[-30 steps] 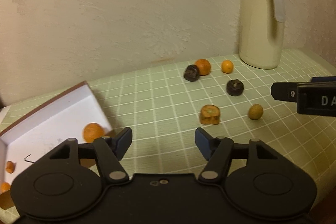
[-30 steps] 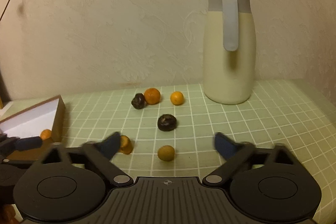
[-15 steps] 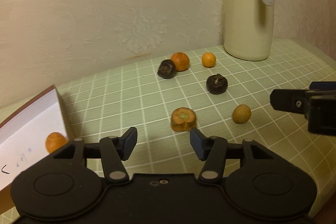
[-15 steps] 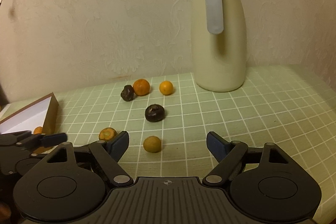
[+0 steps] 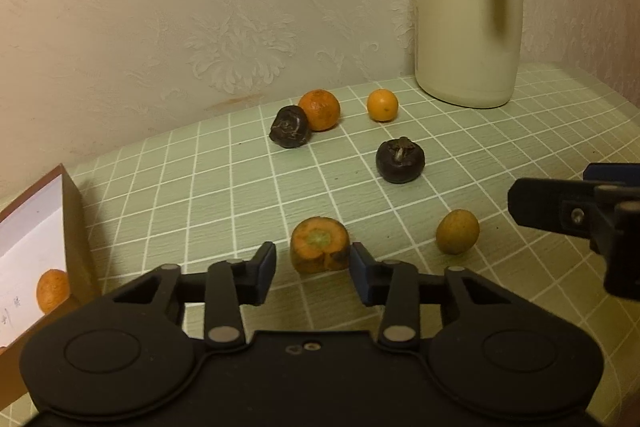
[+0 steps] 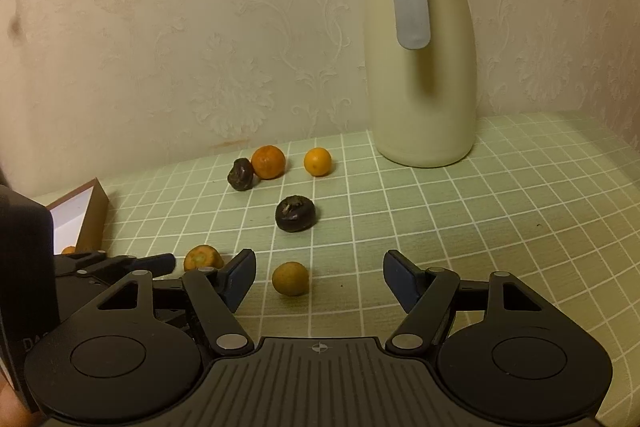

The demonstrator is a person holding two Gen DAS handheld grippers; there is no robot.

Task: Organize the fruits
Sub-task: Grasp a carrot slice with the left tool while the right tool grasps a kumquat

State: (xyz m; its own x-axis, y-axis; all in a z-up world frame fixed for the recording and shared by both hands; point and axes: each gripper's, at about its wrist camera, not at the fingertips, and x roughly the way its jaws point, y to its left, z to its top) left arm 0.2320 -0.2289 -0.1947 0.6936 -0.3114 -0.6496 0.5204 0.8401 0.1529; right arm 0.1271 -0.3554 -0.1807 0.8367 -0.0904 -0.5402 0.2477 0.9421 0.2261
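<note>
The left gripper (image 5: 313, 263) is closing around the cut orange chunk (image 5: 319, 245), its pads bracketing it but not yet pressing, presumably to carry it to the cardboard box (image 5: 72, 227) just left of it. The right gripper (image 6: 319, 281), also closing, frames the yellow-green kumquat (image 6: 290, 279) right of the chunk, untouched.

- The tablecloth (image 5: 224, 187) is pale green with a grid of thin white lines.
- The wallpaper (image 6: 224, 27) is cream with an embossed floral pattern.
- The thermos jug (image 6: 420, 75) is cream, with a grey lid and handle.
- The carrot piece (image 5: 319, 245) is orange with a greenish core.
- The two dark fruits (image 5: 400, 161) are blackish brown.
- The tangerine (image 5: 320, 109) is orange; the kumquat (image 5: 382, 105) is a lighter yellow-orange.
- The small fruit (image 6: 290, 279) is dull yellow-green.
- The box (image 5: 74, 227) is brown outside, white inside.
- The gripper pads (image 6: 240, 277) are blue on black fingers.
</note>
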